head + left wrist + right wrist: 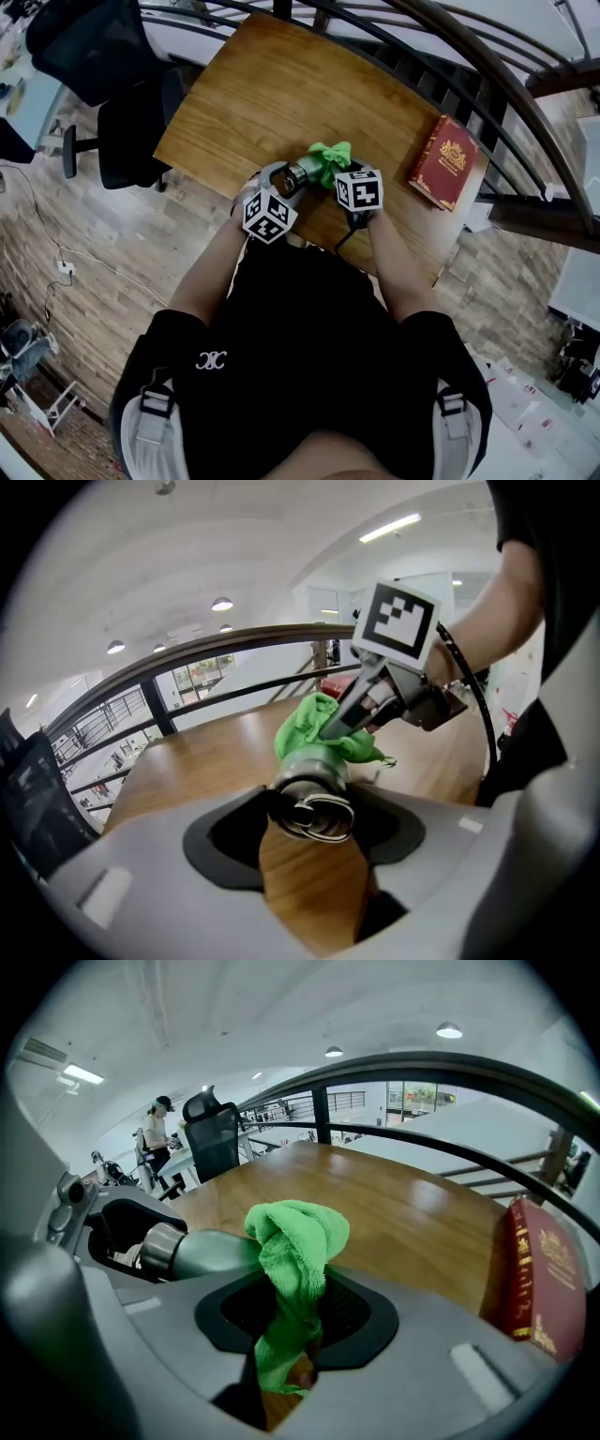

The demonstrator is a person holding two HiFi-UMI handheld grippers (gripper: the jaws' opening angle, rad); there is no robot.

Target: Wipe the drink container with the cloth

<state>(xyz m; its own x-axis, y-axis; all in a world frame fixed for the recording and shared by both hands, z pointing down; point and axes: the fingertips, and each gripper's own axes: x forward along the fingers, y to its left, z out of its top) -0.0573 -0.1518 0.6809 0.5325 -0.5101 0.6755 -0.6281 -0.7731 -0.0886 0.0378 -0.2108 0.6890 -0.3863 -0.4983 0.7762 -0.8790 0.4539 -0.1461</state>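
Observation:
My left gripper (279,186) (310,810) is shut on the cap end of a grey metal drink container (293,174) (309,785), which lies horizontally above the wooden table (272,94). A metal ring hangs on its cap. My right gripper (343,180) (295,1314) is shut on a green cloth (330,157) (296,1241). The cloth's bunched top presses on the far part of the container's body (204,1252). In the left gripper view the cloth (312,726) covers the container's far end, with the right gripper (373,694) just behind it.
A red book (442,161) (536,1274) lies on the table's right end. A dark railing (487,84) curves behind the table. A black office chair (89,47) stands on the floor at far left. A person (157,1131) stands far off by desks.

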